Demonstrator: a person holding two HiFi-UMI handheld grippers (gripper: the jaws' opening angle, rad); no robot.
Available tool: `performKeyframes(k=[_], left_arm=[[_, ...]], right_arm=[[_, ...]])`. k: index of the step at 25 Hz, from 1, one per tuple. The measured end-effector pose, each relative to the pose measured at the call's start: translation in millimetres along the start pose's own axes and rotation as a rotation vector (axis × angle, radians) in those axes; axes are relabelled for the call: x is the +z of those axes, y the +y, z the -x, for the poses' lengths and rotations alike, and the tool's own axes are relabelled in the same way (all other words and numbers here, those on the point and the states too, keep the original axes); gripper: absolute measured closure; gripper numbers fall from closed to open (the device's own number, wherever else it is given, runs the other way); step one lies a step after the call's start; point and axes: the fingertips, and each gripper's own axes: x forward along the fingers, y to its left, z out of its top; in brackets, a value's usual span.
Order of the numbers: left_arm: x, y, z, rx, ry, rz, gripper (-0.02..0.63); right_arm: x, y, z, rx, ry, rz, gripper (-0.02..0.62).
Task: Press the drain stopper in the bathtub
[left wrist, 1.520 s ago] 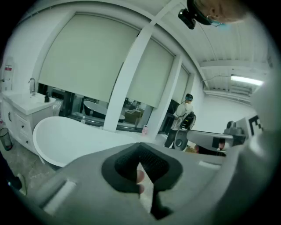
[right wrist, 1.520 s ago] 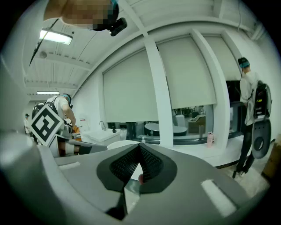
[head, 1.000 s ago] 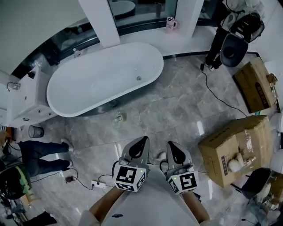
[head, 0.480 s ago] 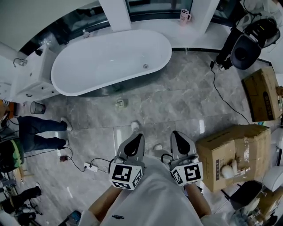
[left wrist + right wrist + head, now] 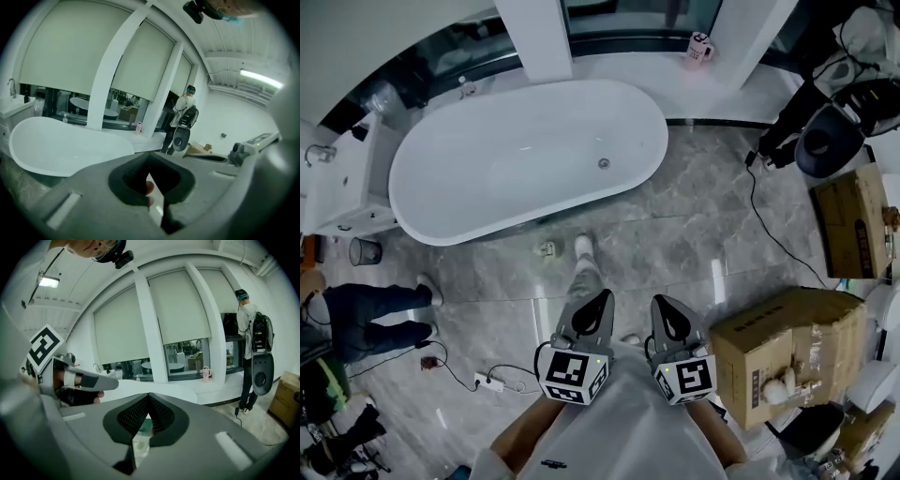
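Note:
The white oval bathtub (image 5: 487,169) lies across the upper head view, and its small round drain stopper (image 5: 603,163) sits on the tub floor near the right end. Both grippers are held close to my body, well short of the tub over the grey marble floor. The left gripper (image 5: 596,300) is shut with nothing in it, its jaw tips meeting. The right gripper (image 5: 661,306) beside it is likewise shut and holds nothing. In the left gripper view the tub (image 5: 65,145) shows beyond the joined jaws of the left gripper (image 5: 149,155). The right gripper (image 5: 149,396) points at the tub (image 5: 180,391).
Cardboard boxes (image 5: 778,342) (image 5: 853,220) stand at the right. A person with a black backpack (image 5: 830,131) is at the upper right. Legs in jeans (image 5: 370,319) are at the left, with a power strip (image 5: 487,382) and a cable nearby. A pink mug (image 5: 700,47) sits on the ledge.
I have stepped toward the tub: one foot is now forward and the tub lies closer in the head view. Both grippers keep the same shut pose.

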Motion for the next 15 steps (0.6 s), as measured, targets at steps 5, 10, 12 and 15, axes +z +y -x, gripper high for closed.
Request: performKeyframes(k=[5, 10, 12, 15], left_arm=[[87.8, 88.9, -68.4, 0.003, -0.013, -0.050, 0.607], [144.4, 166.8, -118.0, -0.033, 0.012, -0.027, 0.606], [158.2, 188.4, -132.6, -0.036, 0.013, -0.017, 0.606], [172.5, 212.7, -154.7, -0.017, 0.005, -0.002, 0.607]], right_arm=[[57.3, -23.4, -118.1, -0.021, 0.013, 0.018, 0.592], [119.5, -22.1, -232.5, -0.003, 0.044, 0.081, 0.592], [135.8, -18.9, -265.0, 0.022, 0.052, 0.099, 0.592], [148.2, -21.1, -303.9, 0.075, 0.064, 0.127, 0.592]])
